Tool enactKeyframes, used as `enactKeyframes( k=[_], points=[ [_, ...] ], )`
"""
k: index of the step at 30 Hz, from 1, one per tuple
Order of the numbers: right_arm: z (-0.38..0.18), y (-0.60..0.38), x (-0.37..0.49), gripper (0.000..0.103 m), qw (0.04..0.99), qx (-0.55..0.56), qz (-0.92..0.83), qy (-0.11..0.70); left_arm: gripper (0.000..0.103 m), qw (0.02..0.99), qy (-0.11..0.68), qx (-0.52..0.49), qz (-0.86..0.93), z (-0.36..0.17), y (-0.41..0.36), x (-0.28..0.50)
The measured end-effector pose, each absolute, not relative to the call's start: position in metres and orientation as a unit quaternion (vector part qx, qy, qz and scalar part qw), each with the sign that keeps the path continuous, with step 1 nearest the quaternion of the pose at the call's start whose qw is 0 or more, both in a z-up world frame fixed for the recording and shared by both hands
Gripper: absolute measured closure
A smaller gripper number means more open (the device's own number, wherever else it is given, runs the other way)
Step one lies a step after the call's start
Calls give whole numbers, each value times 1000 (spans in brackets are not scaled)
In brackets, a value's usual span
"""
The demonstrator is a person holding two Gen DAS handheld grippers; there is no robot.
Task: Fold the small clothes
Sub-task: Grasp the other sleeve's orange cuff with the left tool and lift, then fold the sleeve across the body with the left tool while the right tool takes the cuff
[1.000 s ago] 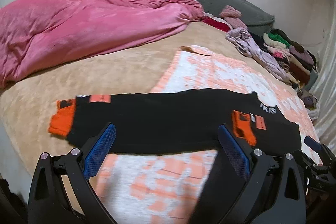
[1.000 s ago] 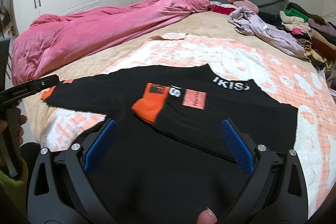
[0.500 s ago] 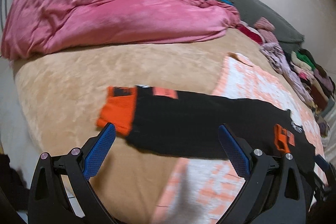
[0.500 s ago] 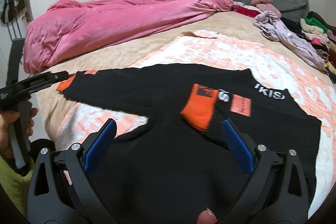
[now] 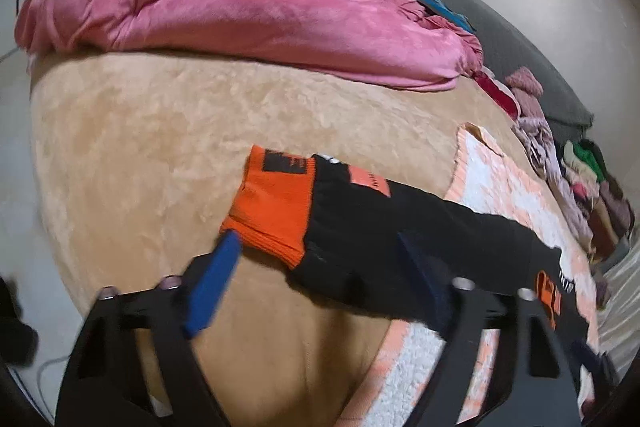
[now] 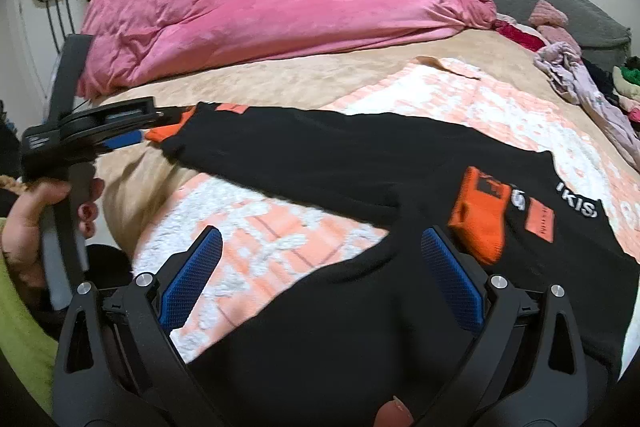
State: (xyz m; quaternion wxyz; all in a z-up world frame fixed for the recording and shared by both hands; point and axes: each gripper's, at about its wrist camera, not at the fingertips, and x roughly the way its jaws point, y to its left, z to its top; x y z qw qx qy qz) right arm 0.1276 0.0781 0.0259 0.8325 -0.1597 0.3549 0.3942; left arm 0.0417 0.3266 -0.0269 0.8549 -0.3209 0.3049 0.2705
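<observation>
Left gripper [image 5: 316, 263]: held wide apart, aimed at the orange cuff [image 5: 276, 203] of the outstretched sleeve; nothing gripped.
Right gripper [image 6: 320, 263]: spread wide over the black sweater [image 6: 400, 163]; nothing held.
Sweater: laid flat on the peach-and-white blanket [image 6: 460, 95] on the bed.
Done: one sleeve is seen folded across the chest.
Left: the second sleeve and the body folds are judged outstanding.

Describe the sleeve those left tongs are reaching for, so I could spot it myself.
Start at the big pink duvet and come forward over the tan bed cover. The black sweater stretches one sleeve off the peach-and-white blanket; its orange cuff lies by the left tongs. The other orange cuff is folded onto the chest.
</observation>
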Motion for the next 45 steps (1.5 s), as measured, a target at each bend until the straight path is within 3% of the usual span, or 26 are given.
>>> enactKeyframes(
  k=[5,9,15,27,36,45],
  points=[
    [20,78,125,9,829,-156,396,362,52,842,289,-366,272,-40,341,42],
    [15,69,132,9,831,-142,386,373,87,838,276,-376,283,-45,347,42],
    [12,43,147,9,835,-90,373,395,91,856,248,-366,268,-35,342,40],
    [20,-38,167,9,863,-18,314,395,93,916,200,-300,178,36,270,59],
    [24,-113,186,9,884,50,258,387,94,939,219,-254,76,56,184,97],
    [23,-160,198,9,892,94,216,386,94,942,275,-194,-8,32,105,140]
  ],
)
